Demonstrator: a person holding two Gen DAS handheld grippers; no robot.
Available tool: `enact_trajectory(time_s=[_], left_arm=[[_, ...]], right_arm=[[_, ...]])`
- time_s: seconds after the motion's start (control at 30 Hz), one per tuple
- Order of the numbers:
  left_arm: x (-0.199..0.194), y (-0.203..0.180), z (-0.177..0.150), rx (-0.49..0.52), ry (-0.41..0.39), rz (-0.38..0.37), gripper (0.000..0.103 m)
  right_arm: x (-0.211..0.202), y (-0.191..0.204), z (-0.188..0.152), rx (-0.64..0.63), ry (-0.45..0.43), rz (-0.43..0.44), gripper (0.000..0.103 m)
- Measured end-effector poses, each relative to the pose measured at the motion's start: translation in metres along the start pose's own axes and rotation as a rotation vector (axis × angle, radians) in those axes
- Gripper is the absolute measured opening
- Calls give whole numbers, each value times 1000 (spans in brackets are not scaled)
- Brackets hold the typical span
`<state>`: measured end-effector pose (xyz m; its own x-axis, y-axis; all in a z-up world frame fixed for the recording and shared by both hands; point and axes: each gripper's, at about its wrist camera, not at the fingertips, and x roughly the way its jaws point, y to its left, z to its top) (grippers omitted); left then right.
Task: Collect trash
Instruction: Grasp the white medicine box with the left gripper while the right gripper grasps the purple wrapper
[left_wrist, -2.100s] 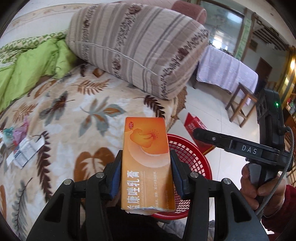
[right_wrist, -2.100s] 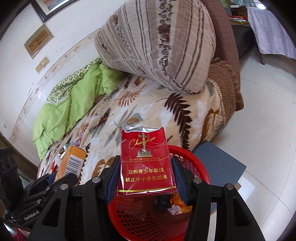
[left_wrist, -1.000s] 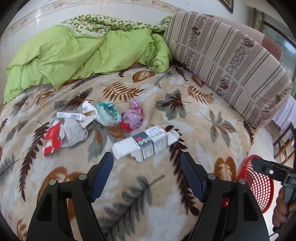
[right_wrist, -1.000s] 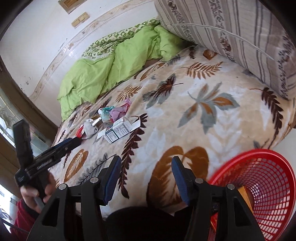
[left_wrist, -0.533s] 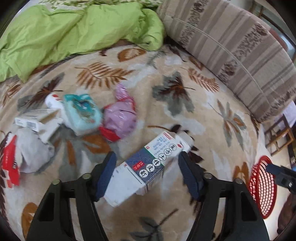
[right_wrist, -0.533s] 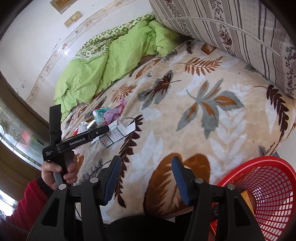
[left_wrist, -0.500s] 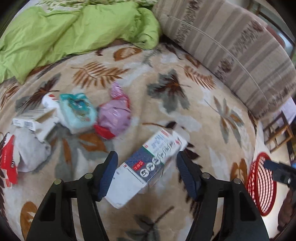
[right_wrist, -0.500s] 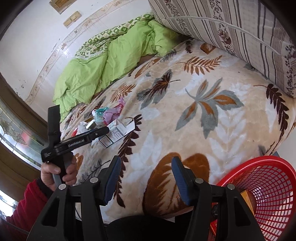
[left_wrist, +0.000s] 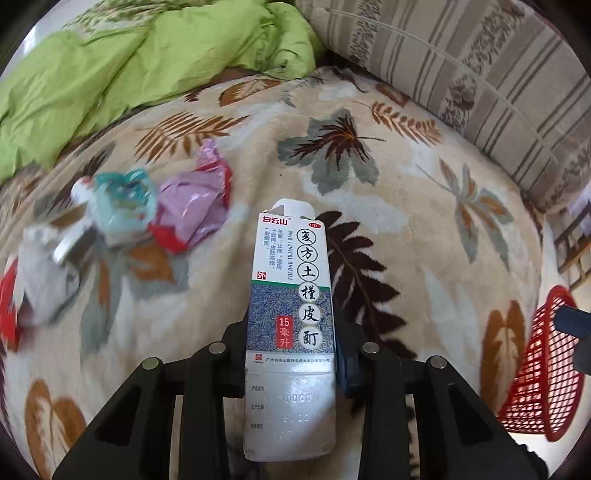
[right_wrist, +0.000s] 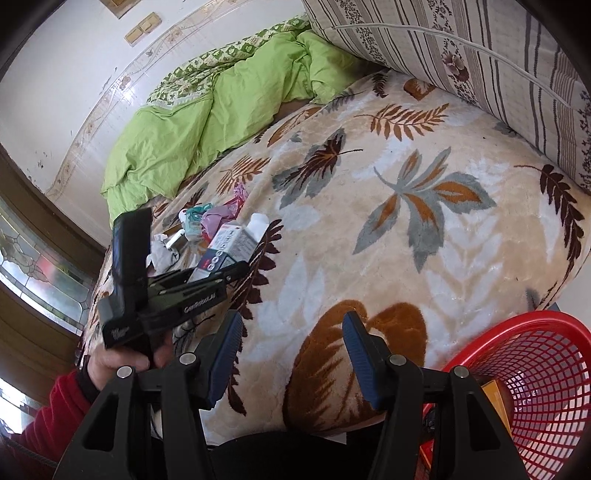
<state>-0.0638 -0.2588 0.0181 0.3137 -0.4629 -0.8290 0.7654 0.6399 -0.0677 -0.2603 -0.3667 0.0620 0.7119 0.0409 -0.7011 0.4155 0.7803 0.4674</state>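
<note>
From the left wrist, the left tool (left_wrist: 291, 354) clamps one white-and-blue cardboard medicine box (left_wrist: 291, 295) above the leaf-patterned bed blanket (left_wrist: 424, 221). Beyond it, a blurred trash pile (left_wrist: 122, 214) is hard to count. One red mesh plastic basket (left_wrist: 535, 373) sits off the bed's right edge.

From the right wrist, the right tool (right_wrist: 291, 354) gapes empty near the basket (right_wrist: 546, 369), cut off by the frame.

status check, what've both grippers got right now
Left gripper shut on white-and-blue medicine box. Right gripper open, empty, beside red mesh basket. Crumpled wrappers remain on leaf-print blanket.
</note>
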Motion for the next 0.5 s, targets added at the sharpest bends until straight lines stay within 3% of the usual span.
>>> enact_trajectory(time_s=[0.1, 0.27, 0.4, 0.5], left_arm=[[-32, 10, -15, -37, -62, 24, 32], [-85, 42, -42, -132, -168, 169, 32], [-95, 77, -53, -216, -222, 299, 32], [-93, 104, -58, -270, -221, 320, 32]], right_arm=[[5, 11, 11, -23, -2, -1, 60], [37, 44, 38, -74, 18, 12, 60], [80, 70, 66, -54, 52, 45, 60], [113, 83, 84, -23, 75, 54, 60]])
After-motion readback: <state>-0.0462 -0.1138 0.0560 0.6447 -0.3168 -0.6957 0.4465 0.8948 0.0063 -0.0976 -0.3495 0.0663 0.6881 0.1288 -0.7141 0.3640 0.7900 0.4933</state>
